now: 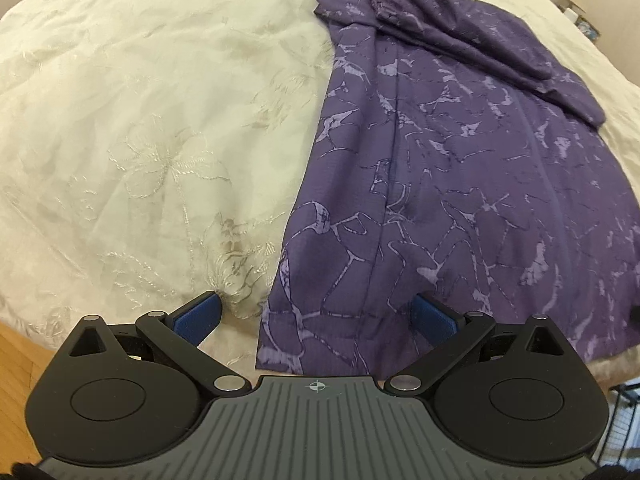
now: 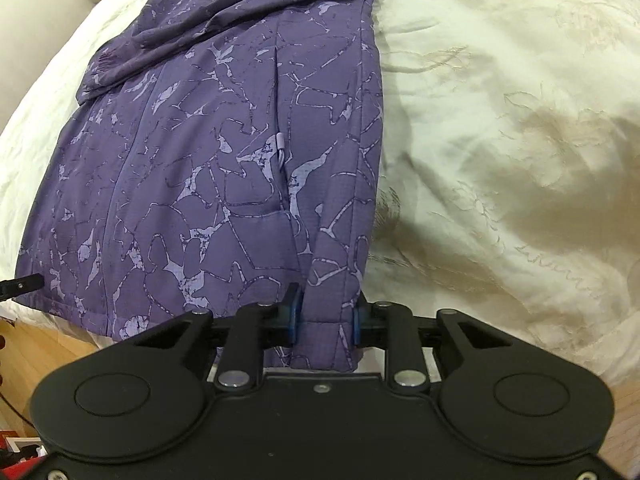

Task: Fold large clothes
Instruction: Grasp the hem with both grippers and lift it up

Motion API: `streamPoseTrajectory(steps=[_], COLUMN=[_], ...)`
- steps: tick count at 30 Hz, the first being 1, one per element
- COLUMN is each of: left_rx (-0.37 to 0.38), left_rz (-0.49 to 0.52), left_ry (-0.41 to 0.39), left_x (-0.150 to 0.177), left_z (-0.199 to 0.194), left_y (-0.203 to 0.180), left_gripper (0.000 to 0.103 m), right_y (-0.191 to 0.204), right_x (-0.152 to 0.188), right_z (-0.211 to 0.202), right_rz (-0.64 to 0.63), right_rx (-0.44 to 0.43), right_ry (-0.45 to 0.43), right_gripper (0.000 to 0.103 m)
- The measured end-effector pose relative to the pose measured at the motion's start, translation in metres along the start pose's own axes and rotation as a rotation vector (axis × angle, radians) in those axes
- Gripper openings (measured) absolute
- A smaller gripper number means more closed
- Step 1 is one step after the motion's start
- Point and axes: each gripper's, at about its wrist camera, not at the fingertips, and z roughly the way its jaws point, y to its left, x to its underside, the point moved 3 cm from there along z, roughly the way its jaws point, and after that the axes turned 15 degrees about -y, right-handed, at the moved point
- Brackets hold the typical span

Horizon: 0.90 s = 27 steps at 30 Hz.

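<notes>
Pinching the near hem corner of the purple jacket (image 2: 224, 168), the right gripper (image 2: 325, 320) has its blue pads pressed on a fold of cloth. The left gripper (image 1: 316, 312) is spread wide with nothing held, one finger (image 1: 200, 316) over the cream bedspread (image 1: 140, 128), the other over the hem's opposite corner. From both pairs of fingers the jacket runs lengthwise straight away across the bed, sleeve laid over it at the far end, so the fold likely goes forward.

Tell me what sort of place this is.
Probably a bedroom at home: a purple patterned garment lies on a cream embroidered bedspread, with wooden flooring beside the bed.
</notes>
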Motion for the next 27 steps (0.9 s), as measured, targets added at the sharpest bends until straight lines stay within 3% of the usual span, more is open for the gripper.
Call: streamPoseTrajectory(steps=[2, 3, 5, 7, 8, 9, 12, 18, 27], left_rx=[0.004, 0.006, 0.019, 0.029, 0.052, 0.066, 0.085, 0.194, 0.289], left_rz=[0.015, 0.022, 0.022, 0.011, 0.002, -0.008, -0.041, -0.292, -0.528], left_ry=[0.006, 0.007, 0.016, 0.020, 0.021, 0.023, 0.010, -0.075, -0.241], left_x=[-0.002, -0.002, -0.005, -0.008, -0.010, -0.011, -0.018, -0.047, -0.136], left_z=[0.002, 0.002, 0.001, -0.003, -0.003, -0.005, -0.015, -0.052, -0.070], left_y=[-0.002, -0.003, -0.006, -0.009, -0.010, -0.010, -0.010, 0.010, 0.025], left_gripper=[0.099, 0.080, 0.053, 0.037, 0.016, 0.011, 0.006, 0.005, 0.005], right_y=[0.000, 0.001, 0.001, -0.001, -0.002, -0.003, -0.004, -0.013, -0.021], right_x=[0.000, -0.001, -0.001, -0.001, -0.001, -0.001, -0.007, -0.039, -0.119], right_z=[0.003, 0.006, 0.007, 0.006, 0.006, 0.005, -0.004, -0.051, -0.082], right_rz=[0.006, 0.008, 0.014, 0.029, 0.040, 0.051, 0.080, 0.199, 0.340], right_rx=[-0.002, -0.003, -0.008, -0.015, -0.025, -0.034, -0.066, -0.176, -0.223], right_ry=[0.006, 0.008, 0.012, 0.015, 0.016, 0.015, -0.004, -0.124, -0.302], right_gripper=[0.038, 0.039, 0.039, 0.039, 0.038, 0.030, 0.023, 0.021, 0.021])
